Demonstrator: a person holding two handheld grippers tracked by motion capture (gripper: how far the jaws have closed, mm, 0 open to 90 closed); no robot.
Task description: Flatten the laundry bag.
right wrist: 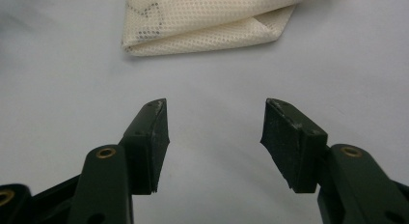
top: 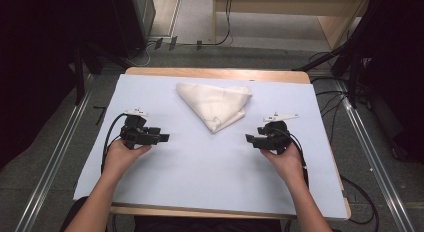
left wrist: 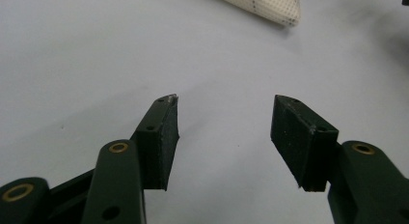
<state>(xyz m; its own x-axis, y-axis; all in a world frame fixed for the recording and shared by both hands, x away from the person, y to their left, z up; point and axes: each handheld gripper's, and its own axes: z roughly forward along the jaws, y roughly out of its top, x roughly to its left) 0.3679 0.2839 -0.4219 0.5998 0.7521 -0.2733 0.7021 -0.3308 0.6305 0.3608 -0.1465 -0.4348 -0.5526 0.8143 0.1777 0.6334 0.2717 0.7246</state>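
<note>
Folded cream cloth (top: 215, 104) sits mid-table toward the far edge. Left gripper (top: 162, 138) and right gripper (top: 250, 138) both gape empty; I'd pinch opposite corners low, evenly.

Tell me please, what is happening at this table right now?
A person sits at a table covered with a pale blue sheet and holds a two-jaw gripper in each hand. A cream mesh cloth, folded into a triangle, lies on the far half of the sheet. The left gripper and the right gripper rest on either side of it, jaws open with nothing between them. Neither touches the cloth.
</note>
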